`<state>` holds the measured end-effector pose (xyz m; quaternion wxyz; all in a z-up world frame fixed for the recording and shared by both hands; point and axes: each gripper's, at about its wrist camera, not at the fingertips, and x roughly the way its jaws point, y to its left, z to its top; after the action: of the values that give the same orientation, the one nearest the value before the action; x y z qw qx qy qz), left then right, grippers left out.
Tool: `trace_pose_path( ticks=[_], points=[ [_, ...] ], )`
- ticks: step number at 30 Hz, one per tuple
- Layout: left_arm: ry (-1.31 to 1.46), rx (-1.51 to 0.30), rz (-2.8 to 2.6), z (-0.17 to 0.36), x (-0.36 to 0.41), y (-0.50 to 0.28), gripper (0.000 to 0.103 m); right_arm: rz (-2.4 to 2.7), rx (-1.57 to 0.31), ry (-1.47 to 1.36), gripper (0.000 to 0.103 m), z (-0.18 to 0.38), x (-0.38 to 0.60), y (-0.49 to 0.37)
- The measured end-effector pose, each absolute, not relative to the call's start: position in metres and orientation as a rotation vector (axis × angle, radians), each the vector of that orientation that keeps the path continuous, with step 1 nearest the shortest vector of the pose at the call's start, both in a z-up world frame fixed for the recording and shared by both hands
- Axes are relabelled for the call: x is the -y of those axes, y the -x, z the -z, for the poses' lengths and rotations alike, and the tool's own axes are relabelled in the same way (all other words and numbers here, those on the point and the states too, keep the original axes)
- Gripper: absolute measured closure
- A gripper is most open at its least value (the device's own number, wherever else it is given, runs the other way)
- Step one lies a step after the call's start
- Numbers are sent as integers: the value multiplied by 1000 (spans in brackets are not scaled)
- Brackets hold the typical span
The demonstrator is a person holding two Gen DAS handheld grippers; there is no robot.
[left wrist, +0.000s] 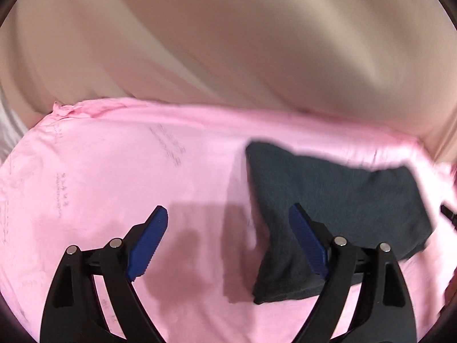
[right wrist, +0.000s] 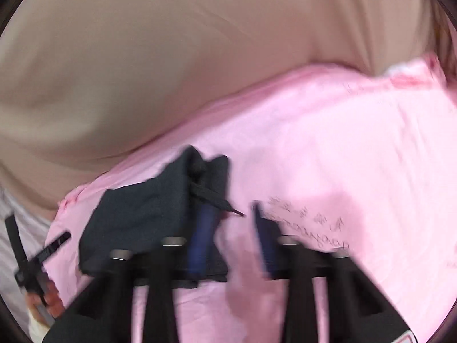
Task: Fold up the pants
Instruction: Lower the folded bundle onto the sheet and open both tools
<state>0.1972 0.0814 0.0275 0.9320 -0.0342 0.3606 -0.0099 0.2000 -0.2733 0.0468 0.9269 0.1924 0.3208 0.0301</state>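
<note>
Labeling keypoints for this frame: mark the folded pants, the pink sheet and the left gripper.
folded pants (left wrist: 342,197): left wrist view, middle of the dark top layer.
pink sheet (left wrist: 114,177): left wrist view, bare stretch left of the pants.
left gripper (left wrist: 228,243): left wrist view, midway between the blue fingertips.

Both grippers look alike — black angular linkage arms with round silver pins, ending in fingers (left wrist: 148,243) faced with ribbed blue pads (right wrist: 202,237).

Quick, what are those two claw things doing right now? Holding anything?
Left gripper: open wide, holding nothing.
Right gripper: picture blurred, but the jaws stand apart with nothing between them; open, not holding the dark pants.
</note>
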Motion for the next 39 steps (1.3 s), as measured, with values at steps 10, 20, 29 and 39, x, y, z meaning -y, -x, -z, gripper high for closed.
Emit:
trace_pose_path(
  ticks=[10,20,29,39],
  points=[
    [56,-995,-60,18,-7,-331,15,-73,-842,-321,103,0,230,-324],
    [1,-899,-99,5,-12,-300,13,-81,-823,-258,103,7,236,-297],
    [-89,-777,-36,-27,17,-210,13,-12,-795,-190,102,-1,236,-242],
    [-91,-763,-7,-33,21,-164,13,2,-776,-133,103,14,218,-220]
  ],
)
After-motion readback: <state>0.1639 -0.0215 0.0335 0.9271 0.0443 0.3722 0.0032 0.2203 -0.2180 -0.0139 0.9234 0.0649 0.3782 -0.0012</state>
